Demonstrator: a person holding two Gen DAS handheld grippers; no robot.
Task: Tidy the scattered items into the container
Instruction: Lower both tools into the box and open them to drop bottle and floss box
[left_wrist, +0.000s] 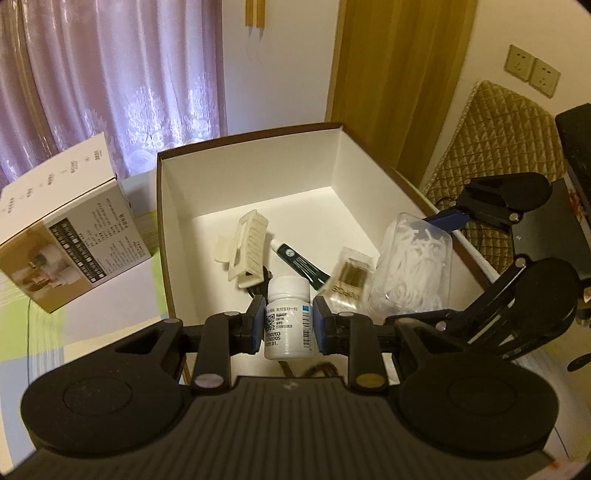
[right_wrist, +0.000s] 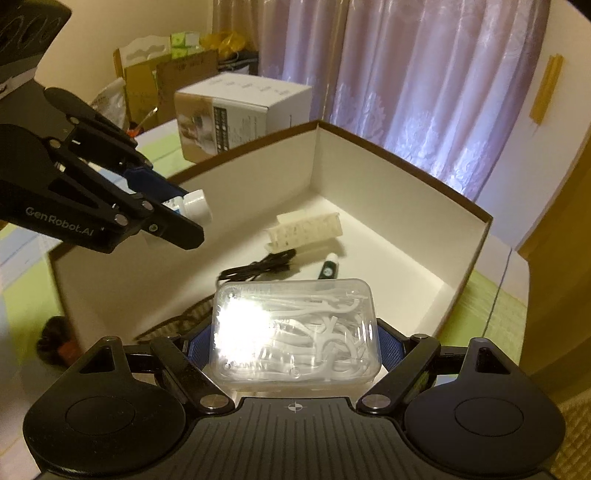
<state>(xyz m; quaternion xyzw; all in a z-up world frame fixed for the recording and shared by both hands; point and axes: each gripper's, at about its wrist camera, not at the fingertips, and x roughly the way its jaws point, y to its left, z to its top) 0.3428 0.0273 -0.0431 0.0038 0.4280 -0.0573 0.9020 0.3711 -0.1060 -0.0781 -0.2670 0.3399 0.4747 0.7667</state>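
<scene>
Bottle (left_wrist: 288, 318) clamped at label height by left gripper (left_wrist: 289, 326), above box (left_wrist: 251, 166); light, rigid, slick. Floss case (right_wrist: 295, 334) pinched across its sides in right gripper (right_wrist: 295, 345), over box; brittle-looking.

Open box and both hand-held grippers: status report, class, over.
Left hand-held gripper shut on white pill bottle. Right hand-held gripper shut on clear floss-pick case. Both over the open box. Nothing blocking.

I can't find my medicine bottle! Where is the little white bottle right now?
The little white bottle is pinched in the left gripper, held over the near edge of the open box, above the hair clip and green tube.
</scene>
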